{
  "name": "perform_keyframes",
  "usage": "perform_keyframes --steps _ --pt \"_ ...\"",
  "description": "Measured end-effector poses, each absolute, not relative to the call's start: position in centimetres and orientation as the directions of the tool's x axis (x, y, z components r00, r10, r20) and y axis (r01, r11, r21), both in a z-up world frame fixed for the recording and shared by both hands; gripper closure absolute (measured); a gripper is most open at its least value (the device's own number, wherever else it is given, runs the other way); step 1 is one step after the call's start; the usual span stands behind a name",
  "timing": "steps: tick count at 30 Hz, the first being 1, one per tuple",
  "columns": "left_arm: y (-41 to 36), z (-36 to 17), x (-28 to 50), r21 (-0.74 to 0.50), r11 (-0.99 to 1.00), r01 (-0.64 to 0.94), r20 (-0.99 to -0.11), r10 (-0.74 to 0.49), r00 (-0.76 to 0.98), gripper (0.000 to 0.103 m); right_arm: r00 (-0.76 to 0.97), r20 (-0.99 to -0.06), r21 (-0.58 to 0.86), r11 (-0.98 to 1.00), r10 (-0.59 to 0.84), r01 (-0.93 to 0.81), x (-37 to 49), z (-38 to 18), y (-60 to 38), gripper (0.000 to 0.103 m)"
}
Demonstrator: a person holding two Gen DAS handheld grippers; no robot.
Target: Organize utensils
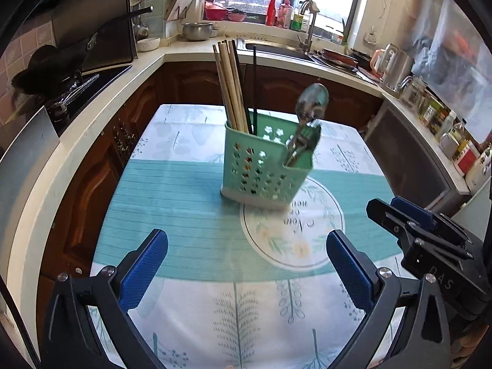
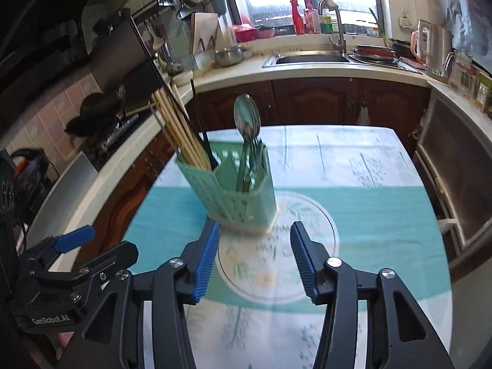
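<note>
Both claws hang empty: the left claw (image 1: 246, 270) spread wide, the right claw (image 2: 255, 258) about half open just short of the caddy (image 2: 236, 193). That perforated mint plastic holder stands mid-table on a printed teal cloth (image 1: 184, 209), wooden chopsticks (image 1: 229, 89) in its left compartment, glossy steel spoons (image 2: 247, 123) in its right. Sorting looks finished; any next move likely means withdrawing or squarely gripping the caddy's thin walls.
</note>
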State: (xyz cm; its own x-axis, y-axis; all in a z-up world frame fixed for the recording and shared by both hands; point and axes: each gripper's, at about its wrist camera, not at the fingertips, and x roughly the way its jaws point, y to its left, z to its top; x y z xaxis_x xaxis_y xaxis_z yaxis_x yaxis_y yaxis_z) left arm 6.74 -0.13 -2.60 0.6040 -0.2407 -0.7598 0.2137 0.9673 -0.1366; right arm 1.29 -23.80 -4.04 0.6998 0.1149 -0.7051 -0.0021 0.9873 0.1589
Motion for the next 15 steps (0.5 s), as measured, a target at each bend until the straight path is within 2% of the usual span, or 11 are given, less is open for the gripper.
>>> perform_keyframes --steps 2,4,11,15 --pt "-0.4 -2.6 5.6 -0.109 0.973 0.204 -0.765 -0.214 0.607 0.001 0.689 -0.716 0.145 0.989 0.109 -0.005 -0.7 -4.3 -23.4 0.046" --pt "-0.7 -2.5 4.6 -0.072 0.982 0.176 -0.772 -0.166 0.614 0.001 0.679 -0.727 0.144 0.99 0.101 0.007 -2.6 -4.1 -23.3 0.035" --pt "-0.6 -2.1 2.0 -0.031 0.994 0.108 -0.772 -0.092 0.629 0.001 0.696 -0.713 0.181 0.981 0.082 0.07 -8.6 -2.8 -23.5 0.026" --pt "-0.3 -1.1 1.3 -0.014 0.996 0.093 -0.749 -0.072 0.659 0.001 0.7 -0.709 0.167 0.985 0.084 0.051 -11.3 -2.0 -22.8 0.025"
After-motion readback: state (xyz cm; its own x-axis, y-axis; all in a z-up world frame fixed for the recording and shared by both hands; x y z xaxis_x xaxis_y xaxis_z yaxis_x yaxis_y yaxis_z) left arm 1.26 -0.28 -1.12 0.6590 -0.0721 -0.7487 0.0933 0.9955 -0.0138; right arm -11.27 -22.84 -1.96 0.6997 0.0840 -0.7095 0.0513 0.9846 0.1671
